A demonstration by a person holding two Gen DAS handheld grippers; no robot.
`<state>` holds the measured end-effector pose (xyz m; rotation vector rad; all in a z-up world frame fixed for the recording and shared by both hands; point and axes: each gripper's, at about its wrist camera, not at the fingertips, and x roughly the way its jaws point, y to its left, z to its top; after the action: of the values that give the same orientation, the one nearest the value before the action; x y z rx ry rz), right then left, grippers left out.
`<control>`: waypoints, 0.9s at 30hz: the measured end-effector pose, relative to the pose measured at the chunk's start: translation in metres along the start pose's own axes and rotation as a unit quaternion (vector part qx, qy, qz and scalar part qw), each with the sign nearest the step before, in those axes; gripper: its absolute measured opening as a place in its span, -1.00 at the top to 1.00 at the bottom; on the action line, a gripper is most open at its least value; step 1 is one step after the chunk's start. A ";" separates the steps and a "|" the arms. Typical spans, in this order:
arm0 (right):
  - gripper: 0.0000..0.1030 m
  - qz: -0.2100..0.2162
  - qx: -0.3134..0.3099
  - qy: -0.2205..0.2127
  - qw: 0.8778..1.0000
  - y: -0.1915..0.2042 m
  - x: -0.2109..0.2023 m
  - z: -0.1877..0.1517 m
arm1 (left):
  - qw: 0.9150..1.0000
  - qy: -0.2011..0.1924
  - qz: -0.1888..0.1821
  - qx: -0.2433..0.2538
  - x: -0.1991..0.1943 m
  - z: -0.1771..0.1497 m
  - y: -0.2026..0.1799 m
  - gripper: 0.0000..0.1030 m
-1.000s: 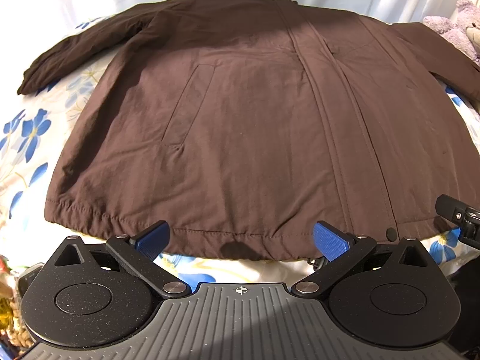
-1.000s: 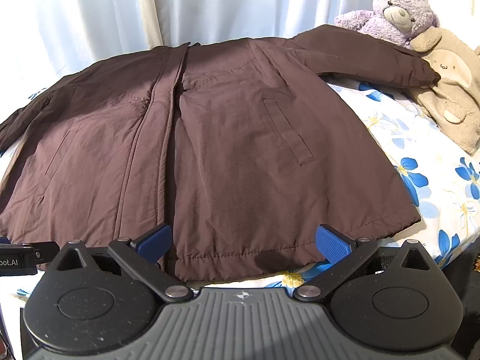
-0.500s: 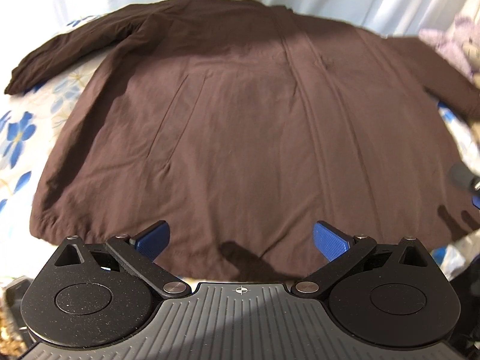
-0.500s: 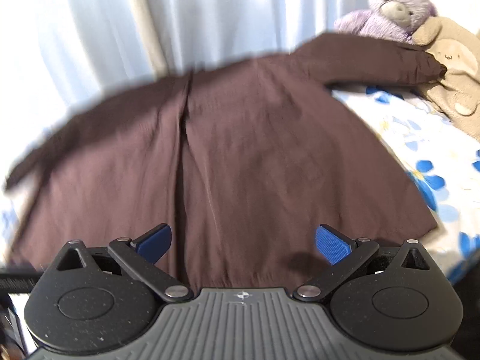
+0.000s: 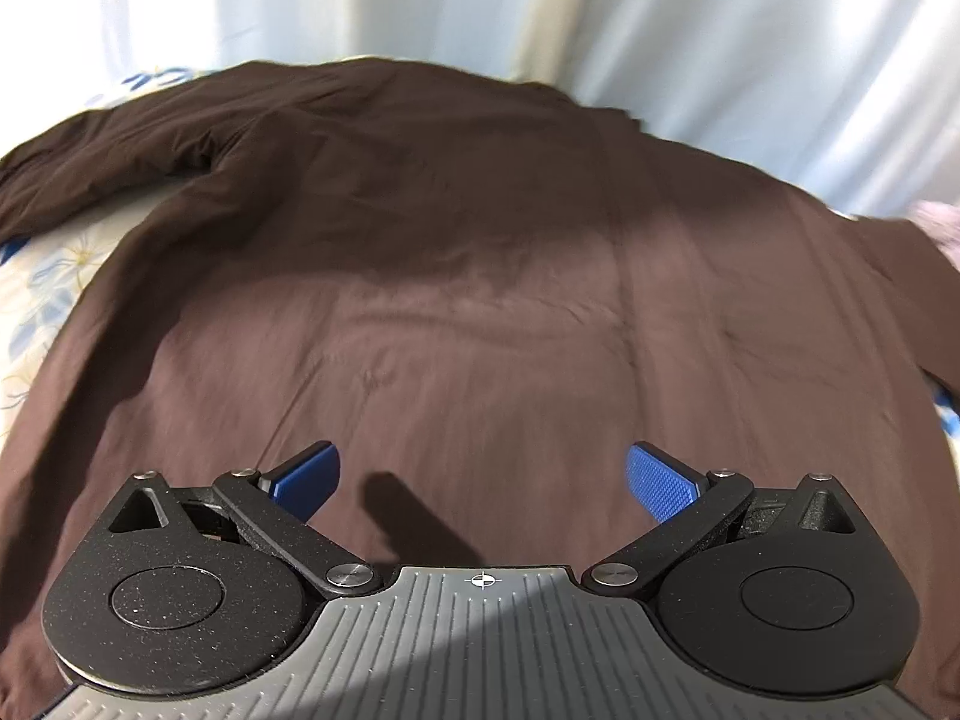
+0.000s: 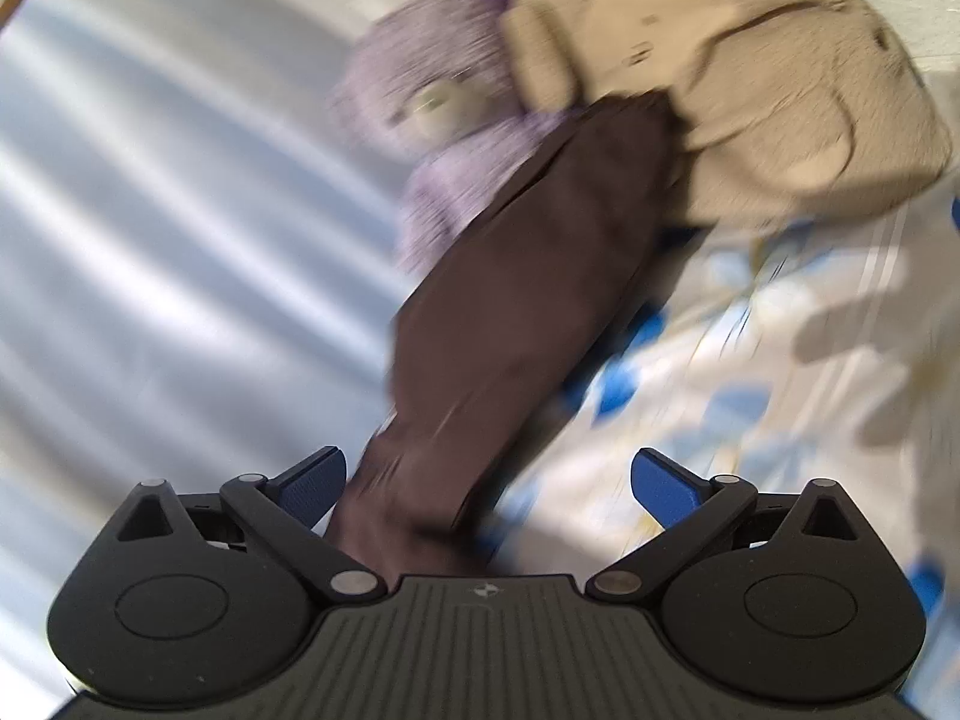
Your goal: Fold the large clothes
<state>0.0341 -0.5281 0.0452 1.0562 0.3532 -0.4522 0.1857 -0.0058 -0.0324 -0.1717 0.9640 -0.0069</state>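
Left gripper [image 5: 480,480] spread wide, blue pads [image 5: 306,477] far apart, nothing between them, hovering over the body of the brown jacket [image 5: 468,276] and not touching the fabric; its shadow falls on the cloth just ahead of the tool body. Jacket lies flat and spread out on the floral bedsheet [image 5: 42,276], fills most of the left wrist view, one sleeve [image 5: 102,162] stretched out to the left across the sheet, centre placket running away from the camera right of middle. Pale curtain [image 5: 660,30] behind the far edge of the jacket. Right gripper [image 6: 486,483] also fully parted, blue pads [image 6: 663,480] wide, empty; right wrist view is heavily motion-blurred. The jacket's other sleeve [image 6: 528,300] runs from under the gripper body diagonally up and to the right, passing between the jaws closer to the left pad; whether that pad touches the fabric cannot be told through the blur, the right pad is clear of it. Sleeve cuff end reaches the two plush toys at the top of the view: purple teddy bear [image 6: 438,114] to the left of the sleeve, beige plush toy [image 6: 750,90] to the right, cuff appears to touch or overlap both. Floral sheet [image 6: 780,360] with blue flowers right of the sleeve, curtain [image 6: 150,210] to the left.
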 end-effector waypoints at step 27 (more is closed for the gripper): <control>0.14 0.111 -0.459 -0.022 0.881 0.229 0.066 -0.084 | 0.989 -0.044 -0.126 -0.062 0.017 0.069 0.017 -1.00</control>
<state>0.2034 -0.3705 0.1475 0.1460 0.3436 -0.0613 0.2506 0.0198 -0.0101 -0.4044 0.8494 -0.1715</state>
